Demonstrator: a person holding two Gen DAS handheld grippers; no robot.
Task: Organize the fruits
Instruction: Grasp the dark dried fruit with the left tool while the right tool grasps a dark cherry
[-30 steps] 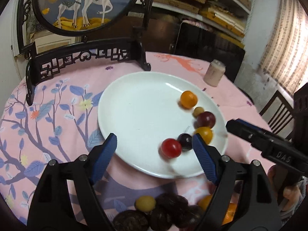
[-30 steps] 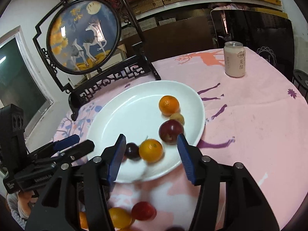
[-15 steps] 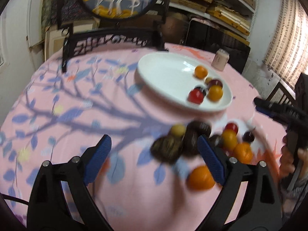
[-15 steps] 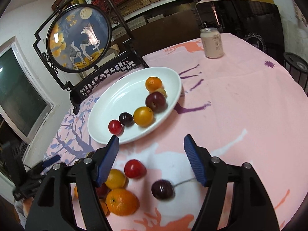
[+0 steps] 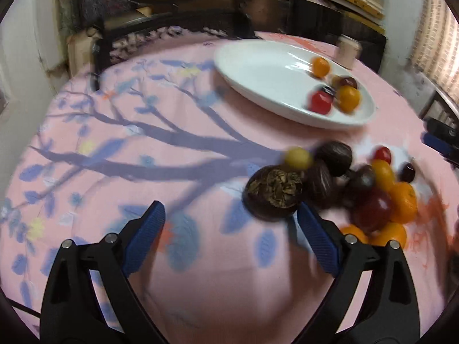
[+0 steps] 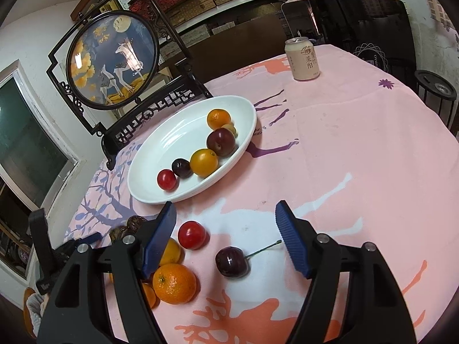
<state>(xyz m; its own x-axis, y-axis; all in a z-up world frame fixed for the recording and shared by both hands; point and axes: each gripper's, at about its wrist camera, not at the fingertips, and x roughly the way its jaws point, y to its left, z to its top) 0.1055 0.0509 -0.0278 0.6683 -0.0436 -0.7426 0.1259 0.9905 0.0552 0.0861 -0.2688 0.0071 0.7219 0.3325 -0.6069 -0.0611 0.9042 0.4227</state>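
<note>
A white plate [image 6: 160, 149] holds several fruits: a mandarin [image 6: 218, 118], a dark plum [image 6: 220, 142], a yellow-orange fruit [image 6: 204, 162], a dark cherry [image 6: 182, 168] and a red cherry tomato [image 6: 166, 179]. Loose fruit lies on the pink cloth in front: a red tomato [image 6: 191, 234], a stemmed dark cherry [image 6: 231, 261], a mandarin [image 6: 174, 283]. My right gripper [image 6: 226, 238] is open and empty above them. My left gripper [image 5: 229, 238] is open and empty, its right finger [image 5: 317, 242] beside a dark brown round fruit [image 5: 272, 196]. The plate also shows in the left wrist view [image 5: 258, 68].
A drink can [image 6: 302, 58] stands at the back of the round table. A framed deer screen on a black stand [image 6: 114, 60] is behind the plate. The other gripper shows at the left edge of the right wrist view [image 6: 57, 252]. A dark chair stands at the far right [image 6: 434, 94].
Both grippers have pulled back from the plate toward the loose fruit pile. The left gripper has also swung left and lower; its view is blurred by motion.
</note>
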